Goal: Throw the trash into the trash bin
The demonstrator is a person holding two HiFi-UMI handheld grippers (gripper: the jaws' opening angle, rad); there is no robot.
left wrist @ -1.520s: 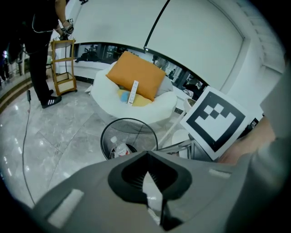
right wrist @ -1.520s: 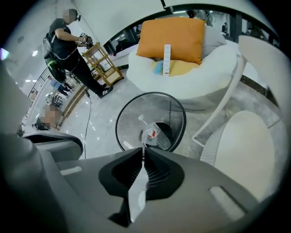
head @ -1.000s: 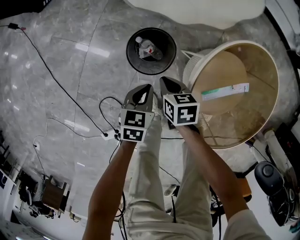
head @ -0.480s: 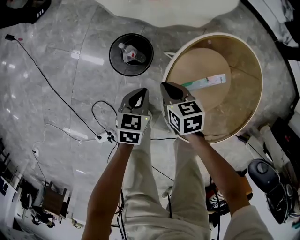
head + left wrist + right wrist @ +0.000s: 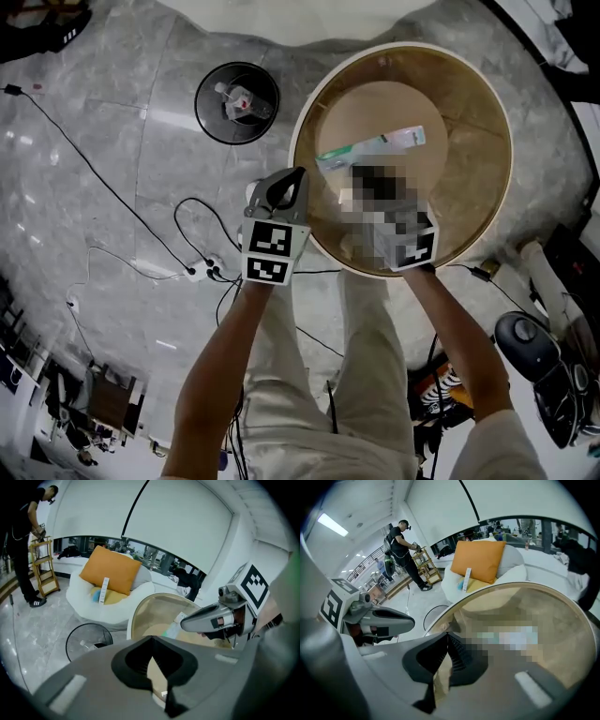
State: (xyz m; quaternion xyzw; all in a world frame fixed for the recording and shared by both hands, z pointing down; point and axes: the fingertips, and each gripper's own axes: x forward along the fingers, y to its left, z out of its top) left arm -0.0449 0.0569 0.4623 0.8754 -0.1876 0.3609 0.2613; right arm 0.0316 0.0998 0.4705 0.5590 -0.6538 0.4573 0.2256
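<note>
Jaws of the left gripper (image 5: 151, 640) were pressed together with nothing between them, and those of the right gripper (image 5: 448, 637) were likewise clenched and empty. Seen from the head view, the left gripper was held over the near-left edge of the round table (image 5: 473, 202), while the right gripper was held over the tabletop just inside its near edge. The trash, a long green-and-white package (image 5: 371, 148), lay flat near the middle of the tabletop, apart from both grippers. The black mesh trash bin (image 5: 201, 105) stood on the grey marble floor (image 5: 112, 122) beyond the table's left edge, clear of it, with a plastic bottle (image 5: 236, 97) inside. Cables (image 5: 192, 220) ran across the floor beside the bin. An orange cushion (image 5: 110, 569) rested on a white seat (image 5: 84, 606) behind the bin.
</note>
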